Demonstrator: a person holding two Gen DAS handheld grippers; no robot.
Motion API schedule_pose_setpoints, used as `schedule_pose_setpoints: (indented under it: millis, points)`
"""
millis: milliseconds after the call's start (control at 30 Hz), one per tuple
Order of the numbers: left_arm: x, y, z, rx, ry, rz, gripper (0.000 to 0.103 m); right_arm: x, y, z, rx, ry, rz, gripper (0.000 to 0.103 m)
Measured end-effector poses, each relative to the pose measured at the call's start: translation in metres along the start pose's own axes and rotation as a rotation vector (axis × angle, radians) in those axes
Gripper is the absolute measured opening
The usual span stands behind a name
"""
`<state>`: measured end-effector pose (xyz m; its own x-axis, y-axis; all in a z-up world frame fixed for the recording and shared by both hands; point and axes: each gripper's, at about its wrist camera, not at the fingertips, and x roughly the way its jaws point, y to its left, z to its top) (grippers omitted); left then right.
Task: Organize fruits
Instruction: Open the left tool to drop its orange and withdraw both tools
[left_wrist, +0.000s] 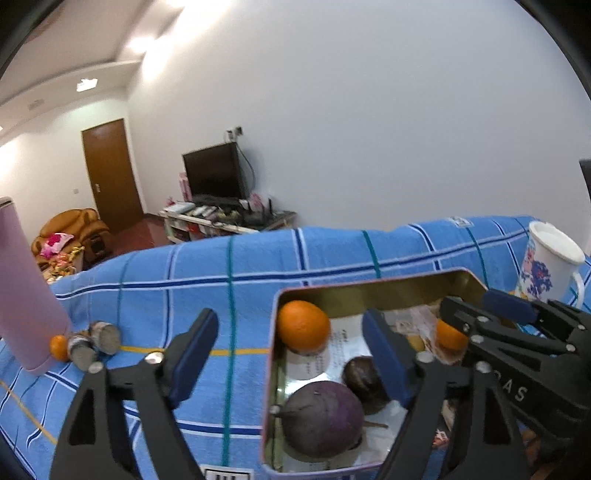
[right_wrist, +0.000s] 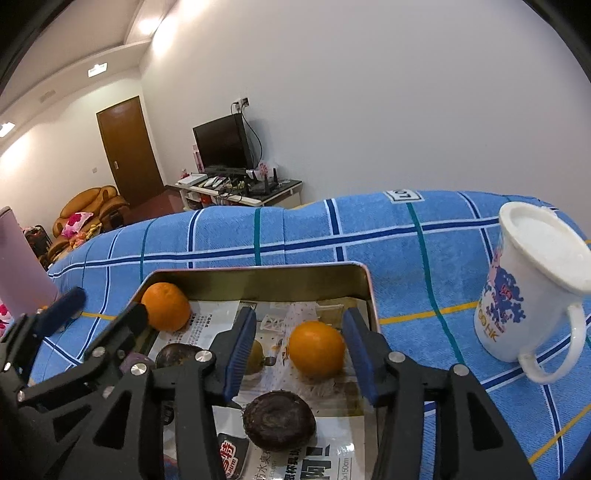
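An open metal tin (right_wrist: 258, 275) lined with printed paper sits on the blue checked cloth. It holds an orange (right_wrist: 166, 312) in the far left corner, a second orange (right_wrist: 317, 349), a large purple fruit (left_wrist: 321, 417), a dark passion fruit (left_wrist: 364, 376) and a wrinkled brown fruit (right_wrist: 279, 421). My right gripper (right_wrist: 299, 315) is open around the second orange, and its pads stand just clear of it. My left gripper (left_wrist: 288, 317) is wide open over the tin's left wall (left_wrist: 273, 350) and holds nothing. A small orange (left_wrist: 59, 347) lies outside the tin.
A white mug (right_wrist: 532, 288) with a blue pattern stands right of the tin. A pink bottle (left_wrist: 26, 295) stands at the left, with two small grey cans (left_wrist: 96, 343) beside it. The cloth (left_wrist: 221, 266) drops off at the far edge towards the room.
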<state>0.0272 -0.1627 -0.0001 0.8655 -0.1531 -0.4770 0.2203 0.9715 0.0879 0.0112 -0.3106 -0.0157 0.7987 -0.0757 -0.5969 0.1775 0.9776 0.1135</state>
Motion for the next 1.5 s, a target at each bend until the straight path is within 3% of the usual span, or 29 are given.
schedule_pose_setpoints:
  millis: [67, 133, 233, 533, 1033, 1500]
  points:
    - [-0.003, 0.009, -0.001, -0.041, -0.018, 0.026, 0.103, -0.005, 0.0, -0.001, -0.006, -0.02, -0.021, 0.059]
    - [-0.005, 0.018, 0.0, -0.079, -0.032, 0.017, 0.103, -0.011, 0.0, -0.001, -0.005, -0.049, -0.045, 0.075]
    - [-0.008, 0.026, 0.0, -0.118, -0.041, 0.011, 0.103, -0.022, 0.0, 0.0, 0.004, -0.111, -0.062, 0.084]
    - [-0.015, 0.026, -0.005, -0.102, -0.056, 0.046, 0.103, -0.044, 0.015, -0.005, -0.057, -0.233, -0.15, 0.084]
    - [-0.028, 0.029, -0.012, -0.09, -0.081, 0.106, 0.103, -0.06, 0.016, -0.014, -0.046, -0.3, -0.173, 0.084]
    - [-0.046, 0.046, -0.024, -0.1, -0.074, 0.098, 0.103, -0.078, 0.034, -0.025, -0.074, -0.351, -0.196, 0.084]
